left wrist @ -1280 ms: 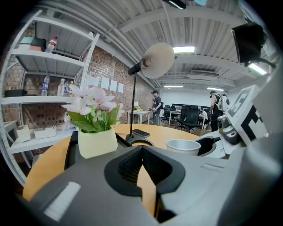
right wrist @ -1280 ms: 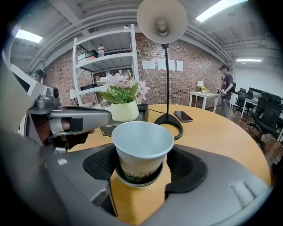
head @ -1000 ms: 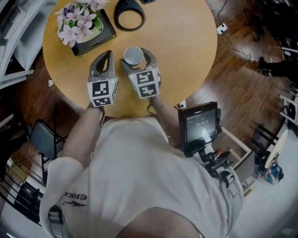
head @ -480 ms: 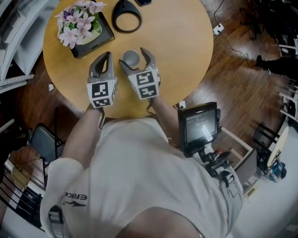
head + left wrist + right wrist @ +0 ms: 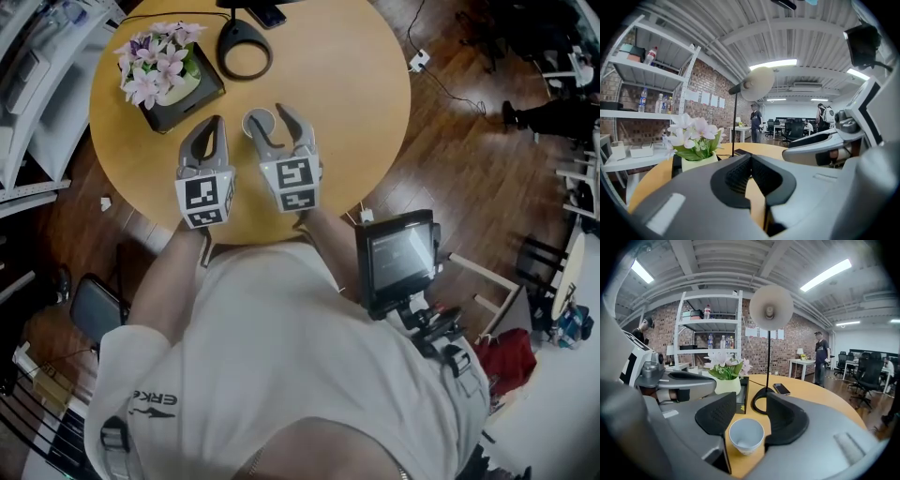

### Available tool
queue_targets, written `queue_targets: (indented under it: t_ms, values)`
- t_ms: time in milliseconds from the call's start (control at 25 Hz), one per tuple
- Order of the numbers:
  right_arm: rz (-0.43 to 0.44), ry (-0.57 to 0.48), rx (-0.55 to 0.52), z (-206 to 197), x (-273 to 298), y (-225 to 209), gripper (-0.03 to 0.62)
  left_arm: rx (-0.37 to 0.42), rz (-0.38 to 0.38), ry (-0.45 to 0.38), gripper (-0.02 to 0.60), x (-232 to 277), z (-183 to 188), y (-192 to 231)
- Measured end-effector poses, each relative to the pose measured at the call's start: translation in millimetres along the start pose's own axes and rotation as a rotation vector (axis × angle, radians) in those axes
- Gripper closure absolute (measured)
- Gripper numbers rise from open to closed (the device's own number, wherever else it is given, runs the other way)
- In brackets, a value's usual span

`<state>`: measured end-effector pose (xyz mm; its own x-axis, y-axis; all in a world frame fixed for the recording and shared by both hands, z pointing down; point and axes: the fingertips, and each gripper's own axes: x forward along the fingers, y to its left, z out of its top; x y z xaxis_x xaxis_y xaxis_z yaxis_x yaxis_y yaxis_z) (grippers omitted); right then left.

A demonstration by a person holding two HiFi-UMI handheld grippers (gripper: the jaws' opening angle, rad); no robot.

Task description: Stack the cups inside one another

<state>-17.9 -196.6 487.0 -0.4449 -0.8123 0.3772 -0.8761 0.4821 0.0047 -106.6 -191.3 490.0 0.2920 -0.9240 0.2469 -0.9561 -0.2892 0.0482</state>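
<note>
A round wooden table (image 5: 366, 84) fills the upper half of the head view. Below it is a person in a white shirt (image 5: 281, 356); the sleeve at lower left carries the letters "ERK". At right of centre a small screen (image 5: 398, 253) shows print too small to read. The left tool (image 5: 214, 127), left of centre, has its tips together with nothing between them. The right tool (image 5: 267, 115), just beside it, is closing its jaws, the pads clear of the white cup (image 5: 746, 434) standing on the table in the gap between them. Both tools bear black-and-white square markers. Pink flowers (image 5: 159, 66) sit at upper left, beside a black lamp base (image 5: 242, 28) and a phone (image 5: 781, 389).
</note>
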Motion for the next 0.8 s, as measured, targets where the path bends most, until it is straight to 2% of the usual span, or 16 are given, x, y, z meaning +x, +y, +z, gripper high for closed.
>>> queue_targets:
  t_ms: [120, 360, 560, 800]
  values:
    - [-0.069, -0.052, -0.015, 14, -14, -1, 0.469, -0.001, -0.024, -0.017, 0.58, -6, 6, -1]
    - [-0.166, -0.066, -0.019, 16, -36, 2, 0.551, -0.004, -0.064, -0.035, 0.58, -16, 5, -3]
    - [-0.204, -0.054, -0.02, 10, -52, 5, 0.579, 0.003, -0.09, -0.046, 0.58, -27, 2, -7]
    - [-0.188, -0.076, -0.018, 14, -65, 9, 0.58, 0.016, -0.084, -0.081, 0.58, -44, 9, -15]
